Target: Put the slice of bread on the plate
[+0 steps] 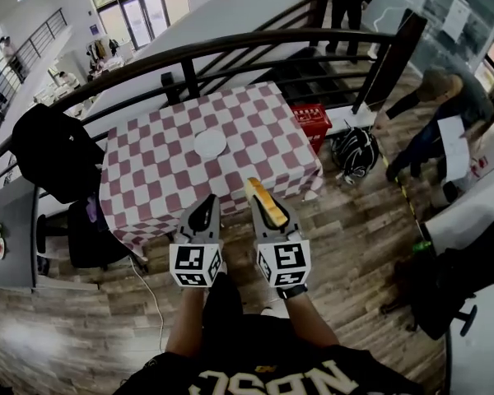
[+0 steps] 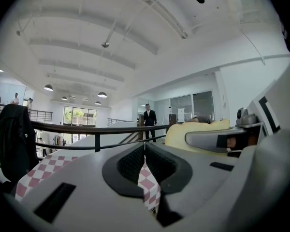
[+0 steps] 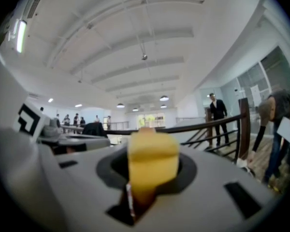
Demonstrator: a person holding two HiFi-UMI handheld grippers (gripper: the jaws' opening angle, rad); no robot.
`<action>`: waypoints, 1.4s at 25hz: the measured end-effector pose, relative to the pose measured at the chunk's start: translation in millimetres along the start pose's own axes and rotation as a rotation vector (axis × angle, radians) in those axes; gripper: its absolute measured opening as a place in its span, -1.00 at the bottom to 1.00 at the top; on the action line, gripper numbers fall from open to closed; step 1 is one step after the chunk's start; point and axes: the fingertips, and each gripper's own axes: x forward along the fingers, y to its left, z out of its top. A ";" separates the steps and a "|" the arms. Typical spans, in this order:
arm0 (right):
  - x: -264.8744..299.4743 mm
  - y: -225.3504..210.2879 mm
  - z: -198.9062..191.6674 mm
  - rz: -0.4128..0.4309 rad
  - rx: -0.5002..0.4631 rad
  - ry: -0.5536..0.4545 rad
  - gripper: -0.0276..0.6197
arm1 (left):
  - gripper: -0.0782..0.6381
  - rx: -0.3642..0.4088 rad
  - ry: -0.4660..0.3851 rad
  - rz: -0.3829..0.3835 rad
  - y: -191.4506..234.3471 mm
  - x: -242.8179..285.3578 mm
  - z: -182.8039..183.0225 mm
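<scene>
A white plate [image 1: 210,144] sits near the middle of the table with the red-and-white checked cloth [image 1: 156,179]. Both grippers hover side by side over the floor, just short of the table's near edge. My right gripper [image 1: 262,192] is shut on a yellow slice of bread [image 1: 269,206], which stands on edge between its jaws [image 3: 152,161]. The slice also shows pale at the right of the left gripper view [image 2: 181,133]. My left gripper [image 1: 204,207] is shut with nothing in it; only a thin slit shows between its jaws [image 2: 145,151].
A black railing [image 1: 230,48] curves behind the table, with stairs beyond. A chair with a black jacket [image 1: 53,151] stands at the left. A red crate [image 1: 311,122] and a dark helmet [image 1: 354,151] lie right of the table. A person [image 1: 440,113] bends over at the far right.
</scene>
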 end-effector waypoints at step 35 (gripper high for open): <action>322.3 4.0 -117.1 0.070 0.132 0.362 -0.59 | -0.71 -0.206 0.238 0.075 244.0 195.3 -106.2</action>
